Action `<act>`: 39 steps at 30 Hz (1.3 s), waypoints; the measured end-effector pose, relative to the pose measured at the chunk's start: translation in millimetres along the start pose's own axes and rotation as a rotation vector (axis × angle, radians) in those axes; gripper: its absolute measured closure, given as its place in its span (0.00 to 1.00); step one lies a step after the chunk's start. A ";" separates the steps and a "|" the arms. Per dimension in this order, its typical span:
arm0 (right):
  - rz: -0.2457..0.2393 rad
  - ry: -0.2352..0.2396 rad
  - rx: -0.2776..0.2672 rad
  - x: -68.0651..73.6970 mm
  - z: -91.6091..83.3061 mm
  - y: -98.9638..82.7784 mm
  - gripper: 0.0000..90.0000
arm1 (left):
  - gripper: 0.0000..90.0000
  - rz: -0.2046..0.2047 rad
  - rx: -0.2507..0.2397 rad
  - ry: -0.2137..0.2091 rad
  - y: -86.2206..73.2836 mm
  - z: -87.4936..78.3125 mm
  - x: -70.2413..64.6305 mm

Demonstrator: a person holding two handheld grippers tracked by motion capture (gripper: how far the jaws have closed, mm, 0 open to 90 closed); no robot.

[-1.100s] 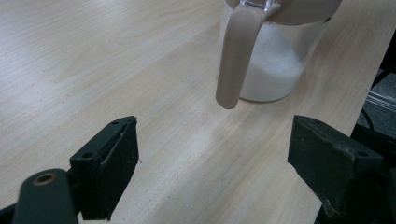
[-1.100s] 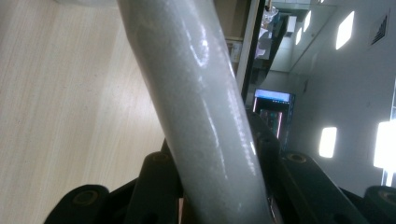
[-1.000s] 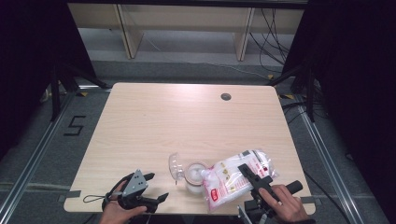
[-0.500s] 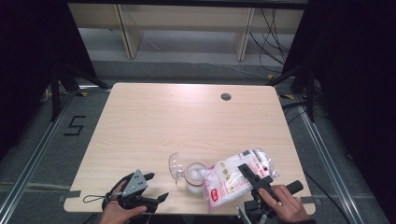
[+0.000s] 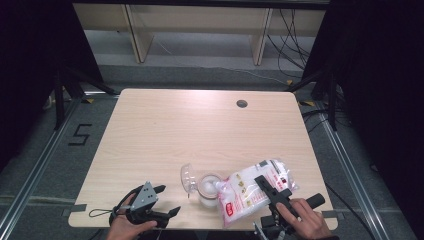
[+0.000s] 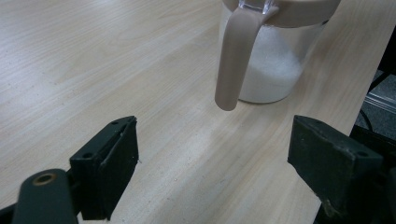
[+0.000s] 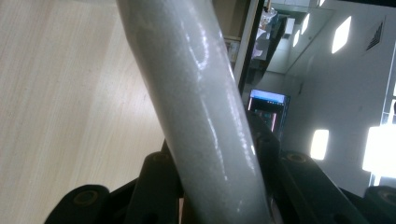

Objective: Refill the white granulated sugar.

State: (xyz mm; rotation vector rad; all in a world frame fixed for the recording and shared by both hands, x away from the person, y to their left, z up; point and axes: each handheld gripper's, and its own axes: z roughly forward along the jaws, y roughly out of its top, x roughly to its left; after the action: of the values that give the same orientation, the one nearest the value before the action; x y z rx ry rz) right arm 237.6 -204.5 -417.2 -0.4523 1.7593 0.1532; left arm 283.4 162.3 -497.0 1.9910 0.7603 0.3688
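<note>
High view, table: light wood table [image 5: 200, 135], a round dark hole [image 5: 242, 103] near its far edge.
High view, jar: clear jar [image 5: 209, 187] with white grains at the bottom, near the front edge; its clear lid [image 5: 188, 178] is flipped up on its left side.
High view, bag: clear plastic bag [image 5: 252, 187] of white grains with red print, tilted, its lower end at the jar's mouth.
High view, right gripper: right gripper [image 5: 272, 189], held in a hand at the front right, jaws closed on the bag.
High view, left gripper: left gripper [image 5: 167, 201], held in a hand at the front left, jaws spread, nothing between them, apart from the jar.
Left gripper view, jaws: wide apart over bare wood, holding nothing.
Left gripper view, jar: ahead of the jaws, beige rim and beige handle [image 6: 233, 56], white grains inside.
Right gripper view, bag: pale bag [image 7: 201, 112] clamped between the two jaws, rising slanted from them, table to the left.
</note>
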 end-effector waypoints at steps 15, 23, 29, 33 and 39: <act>-0.050 -0.003 -0.009 -2.9 1.0 2.5 0.78 | 0.18 0.021 0.009 -0.009 0.2 0.3 1.8; -0.053 0.000 -0.004 -3.5 0.4 2.7 0.78 | 0.18 -0.010 0.007 -0.004 -0.3 0.0 0.3; -0.043 -0.008 -0.015 -2.6 1.0 2.3 0.78 | 0.18 0.030 0.000 -0.005 0.5 0.1 2.6; -0.025 -0.001 -0.008 -0.3 0.8 1.8 0.78 | 0.18 -0.006 -0.003 -0.001 0.0 0.1 0.1; -0.050 -0.004 -0.018 -3.0 1.0 2.7 0.79 | 0.18 0.001 -0.005 -0.004 0.1 0.4 0.7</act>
State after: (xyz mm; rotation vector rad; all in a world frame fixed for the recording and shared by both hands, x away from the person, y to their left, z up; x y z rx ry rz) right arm 237.9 -201.1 -414.8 -0.5080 1.7420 0.1349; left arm 284.2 162.5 -497.1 1.9868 0.7557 0.3668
